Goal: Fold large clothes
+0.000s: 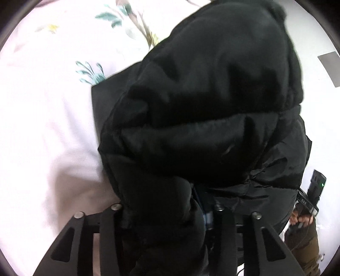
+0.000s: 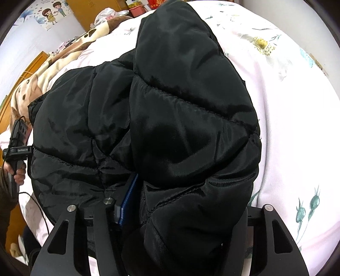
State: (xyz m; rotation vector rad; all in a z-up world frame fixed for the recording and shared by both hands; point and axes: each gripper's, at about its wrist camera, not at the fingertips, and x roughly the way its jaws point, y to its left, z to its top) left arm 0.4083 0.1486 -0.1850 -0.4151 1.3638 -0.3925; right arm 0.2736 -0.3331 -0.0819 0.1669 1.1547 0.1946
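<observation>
A black padded jacket (image 1: pixel 201 106) lies bunched on a pale pink floral bedsheet (image 1: pixel 42 116). My left gripper (image 1: pixel 165 203) points down into its near edge. A thick roll of the fabric fills the gap between the fingers, and a blue pad (image 1: pixel 209 216) presses against it. In the right wrist view the same jacket (image 2: pixel 170 116) bulges up from my right gripper (image 2: pixel 182 201), whose blue pad (image 2: pixel 127 201) lies flat against the fabric. Both sets of fingertips are buried in cloth. Each view catches the other gripper at the jacket's side, held by a hand (image 2: pixel 19 174).
The sheet (image 2: pixel 297 127) stretches to the right of the jacket. A cream and brown patterned blanket (image 2: pixel 53 70) lies at the far left, with wooden furniture (image 2: pixel 95 10) behind it. A black cable (image 2: pixel 36 201) trails from the left gripper's handle.
</observation>
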